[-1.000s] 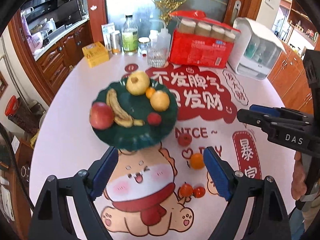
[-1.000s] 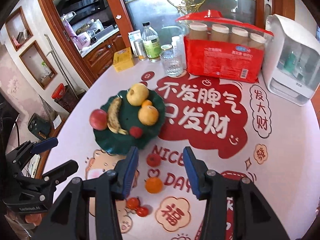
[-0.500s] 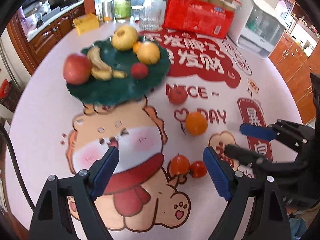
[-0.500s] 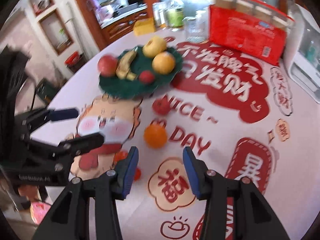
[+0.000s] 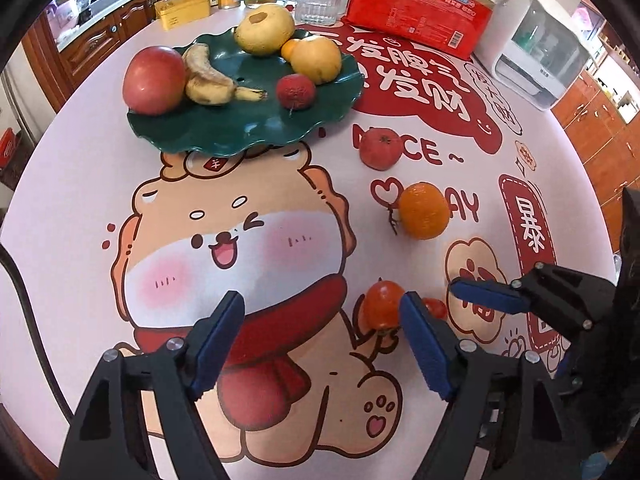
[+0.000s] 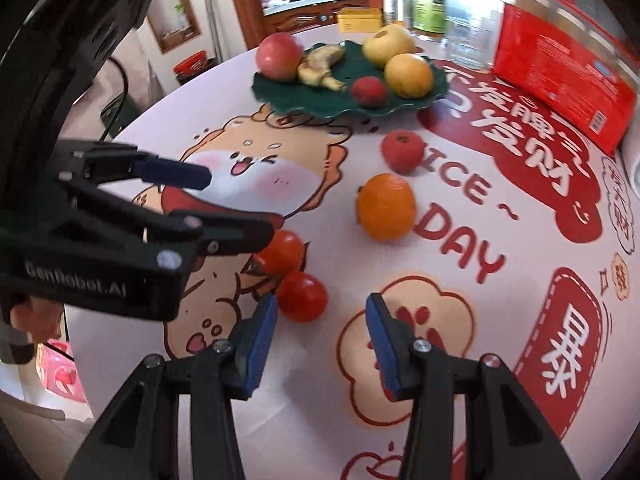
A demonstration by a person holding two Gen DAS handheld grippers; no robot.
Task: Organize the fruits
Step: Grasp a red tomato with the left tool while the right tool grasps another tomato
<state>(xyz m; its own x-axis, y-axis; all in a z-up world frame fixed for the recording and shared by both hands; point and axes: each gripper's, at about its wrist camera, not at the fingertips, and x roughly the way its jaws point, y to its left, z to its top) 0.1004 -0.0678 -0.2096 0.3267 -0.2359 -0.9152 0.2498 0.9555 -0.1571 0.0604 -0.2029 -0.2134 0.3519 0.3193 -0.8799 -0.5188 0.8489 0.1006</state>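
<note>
A dark green plate holds a red apple, a banana, two yellow pears and a small red fruit. On the table lie a small red fruit, an orange and two tomatoes. My left gripper is open, low over the table, its right finger beside the orange-red tomato. My right gripper is open, just right of the red tomato.
At the table's back stand a red package, a white appliance, a glass, bottles and a yellow tin. The tablecloth bears a cartoon print. Wooden cabinets lie beyond the table edge.
Both grippers have dropped lower and moved forward toward the two tomatoes. The fruits have not moved. Both stay open.
</note>
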